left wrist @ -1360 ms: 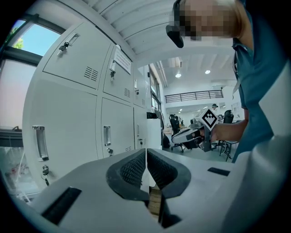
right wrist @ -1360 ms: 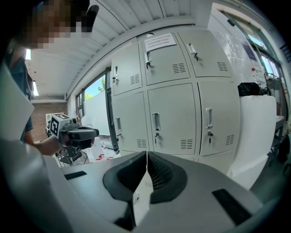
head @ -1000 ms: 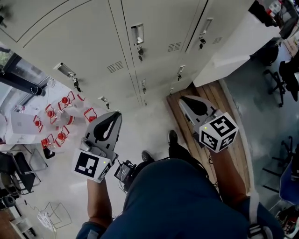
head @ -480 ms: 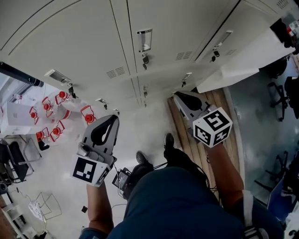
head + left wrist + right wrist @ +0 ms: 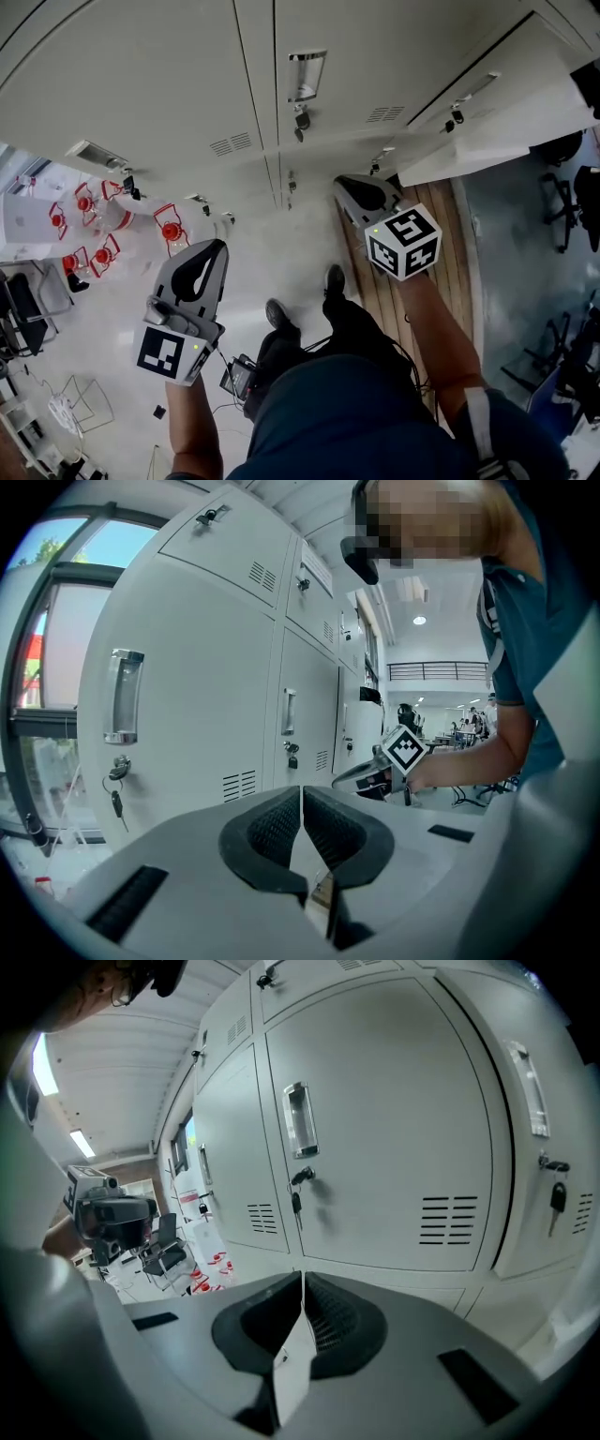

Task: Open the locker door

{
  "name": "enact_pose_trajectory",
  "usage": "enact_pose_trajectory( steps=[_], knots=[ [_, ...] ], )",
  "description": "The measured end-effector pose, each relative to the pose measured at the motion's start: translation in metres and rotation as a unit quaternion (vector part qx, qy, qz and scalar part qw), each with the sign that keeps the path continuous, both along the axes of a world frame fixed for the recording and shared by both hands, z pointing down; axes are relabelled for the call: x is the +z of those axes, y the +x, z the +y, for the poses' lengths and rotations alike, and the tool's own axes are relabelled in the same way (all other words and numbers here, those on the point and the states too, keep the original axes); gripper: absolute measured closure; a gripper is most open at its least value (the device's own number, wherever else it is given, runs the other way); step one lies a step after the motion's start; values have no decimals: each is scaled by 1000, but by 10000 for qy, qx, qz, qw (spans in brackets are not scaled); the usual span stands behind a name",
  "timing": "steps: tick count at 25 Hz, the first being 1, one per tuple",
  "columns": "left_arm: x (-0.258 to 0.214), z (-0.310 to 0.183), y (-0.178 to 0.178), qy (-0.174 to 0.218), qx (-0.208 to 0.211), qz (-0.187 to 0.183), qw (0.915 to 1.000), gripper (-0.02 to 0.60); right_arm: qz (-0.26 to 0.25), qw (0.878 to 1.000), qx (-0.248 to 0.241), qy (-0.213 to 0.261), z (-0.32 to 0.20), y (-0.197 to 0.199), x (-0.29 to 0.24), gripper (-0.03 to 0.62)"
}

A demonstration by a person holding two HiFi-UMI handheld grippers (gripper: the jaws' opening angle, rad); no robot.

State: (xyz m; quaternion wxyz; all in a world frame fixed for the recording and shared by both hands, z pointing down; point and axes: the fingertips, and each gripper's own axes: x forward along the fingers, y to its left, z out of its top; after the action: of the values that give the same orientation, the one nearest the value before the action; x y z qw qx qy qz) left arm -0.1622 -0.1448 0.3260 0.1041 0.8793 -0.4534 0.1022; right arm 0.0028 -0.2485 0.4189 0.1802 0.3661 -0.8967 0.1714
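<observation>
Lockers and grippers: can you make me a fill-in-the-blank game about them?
The jaws of the right gripper are ____.
The left gripper holds ____.
A ____ hangs from the lock under the handle.
Missing words: shut; nothing; key.

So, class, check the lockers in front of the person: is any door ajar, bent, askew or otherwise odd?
Nothing stands out. The locker door ahead sits shut and level with its neighbours, its handle is straight, and a key hangs from its lock.
</observation>
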Motion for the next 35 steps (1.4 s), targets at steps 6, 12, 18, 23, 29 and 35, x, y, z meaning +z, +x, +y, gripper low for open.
enact_pose_trajectory(
  steps=[6, 12, 18, 23, 29, 35],
  knots=[
    [23, -8, -1, -123, -70, -44, 9999, 555, 52, 9998, -92, -172, -14, -7, 37, 557],
    [40, -13, 2, -224, -133, -11, 9997, 555, 106, 9993, -171, -307, -23, -10, 65, 557],
    [58, -14, 2, -318, -198, -21, 9993, 555, 155, 9986, -246, -439, -31, -16, 97, 557],
    [75, -9, -2, -438, -293, 10, 9986, 555, 252, 9978, -344, -500, -40, -27, 126, 556],
    [97, -4, -8, -606, -393, 17, 9974, 555, 339, 9969, -403, -592, -52, -39, 160, 556],
    [111, -8, -12, -558, -443, 44, 9975, 555, 478, 9953, -462, -698, -61, -48, 193, 556]
  ],
)
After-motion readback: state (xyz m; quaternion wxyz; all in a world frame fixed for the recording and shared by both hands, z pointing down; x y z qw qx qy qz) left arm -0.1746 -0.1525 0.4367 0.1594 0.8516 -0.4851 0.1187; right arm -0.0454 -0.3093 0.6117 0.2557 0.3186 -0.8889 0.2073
